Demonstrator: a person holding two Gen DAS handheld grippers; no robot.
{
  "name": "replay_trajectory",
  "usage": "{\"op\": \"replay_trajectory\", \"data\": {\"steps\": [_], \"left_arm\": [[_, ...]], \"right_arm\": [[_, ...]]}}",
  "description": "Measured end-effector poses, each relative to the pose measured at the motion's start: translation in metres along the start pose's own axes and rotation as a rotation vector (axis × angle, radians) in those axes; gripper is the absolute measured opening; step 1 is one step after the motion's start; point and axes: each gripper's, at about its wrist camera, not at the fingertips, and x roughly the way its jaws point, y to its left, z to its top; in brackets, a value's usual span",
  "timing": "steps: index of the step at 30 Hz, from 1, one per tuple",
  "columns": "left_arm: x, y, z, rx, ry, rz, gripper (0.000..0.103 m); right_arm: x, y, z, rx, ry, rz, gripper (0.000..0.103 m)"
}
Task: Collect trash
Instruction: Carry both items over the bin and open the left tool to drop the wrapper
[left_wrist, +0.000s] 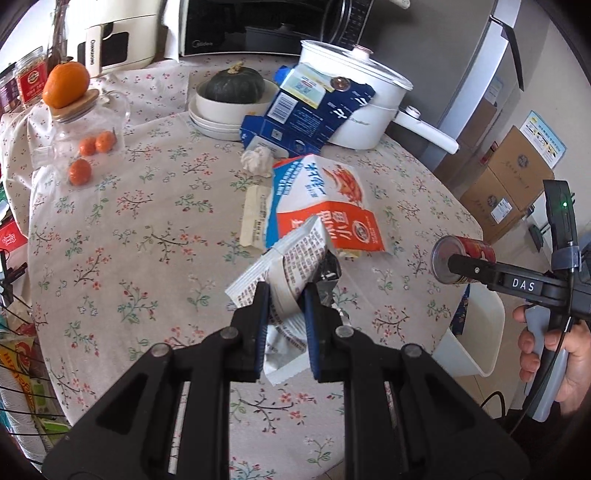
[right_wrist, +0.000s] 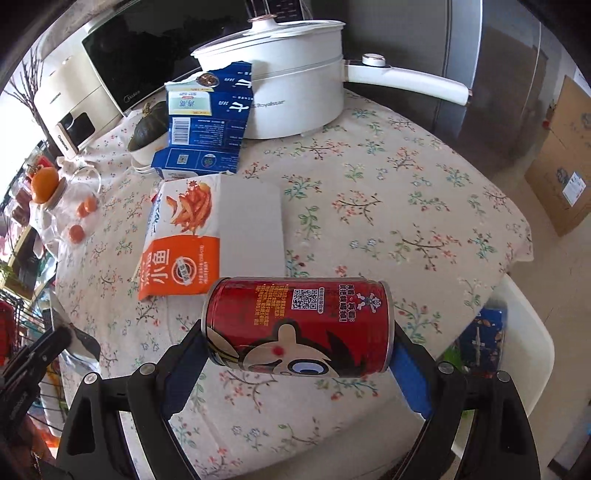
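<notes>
My left gripper (left_wrist: 286, 295) is shut on a crumpled white printed wrapper (left_wrist: 295, 258) with a silvery inside, held above the floral tablecloth (left_wrist: 147, 240). My right gripper (right_wrist: 299, 349) is shut on a red drink can (right_wrist: 299, 321), with one pad pressed on each end; the can lies sideways above the table's near edge. In the left wrist view the red can (left_wrist: 476, 251) hangs at the right, with a hand on the gripper's handle. An orange and white snack bag (right_wrist: 184, 240) lies flat mid-table. Behind it are a flattened blue carton (right_wrist: 207, 122) and a crumpled tissue (left_wrist: 256, 158).
A white pot (right_wrist: 295, 96) with a long handle stands at the back. A green squash (left_wrist: 234, 86) sits in a stack of bowls. A glass jar (left_wrist: 74, 122) with an orange on its lid stands left, small oranges beside it. A white container (left_wrist: 476, 332) holding blue packaging sits beside the table's edge.
</notes>
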Motion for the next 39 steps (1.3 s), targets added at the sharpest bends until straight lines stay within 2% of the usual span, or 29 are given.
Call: {"op": "replay_trajectory", "data": {"steps": [7, 14, 24, 33, 39], "left_arm": [[0.016, -0.062, 0.001, 0.089, 0.021, -0.072, 0.02], [0.035, -0.129, -0.007, 0.168, 0.052, -0.149, 0.02], [0.068, -0.221, -0.022, 0.293, 0.085, -0.261, 0.02], [0.102, -0.275, -0.039, 0.373, 0.08, -0.31, 0.02], [0.119, -0.292, -0.045, 0.385, 0.085, -0.342, 0.021]], "right_arm": [[-0.023, -0.061, -0.012, 0.083, 0.006, 0.025, 0.092], [-0.046, -0.125, -0.027, 0.149, -0.02, -0.029, 0.092], [-0.051, -0.203, -0.053, 0.253, 0.014, -0.071, 0.092], [-0.05, -0.246, -0.071, 0.323, 0.045, -0.115, 0.092], [-0.048, -0.259, -0.081, 0.336, 0.063, -0.13, 0.092]]}}
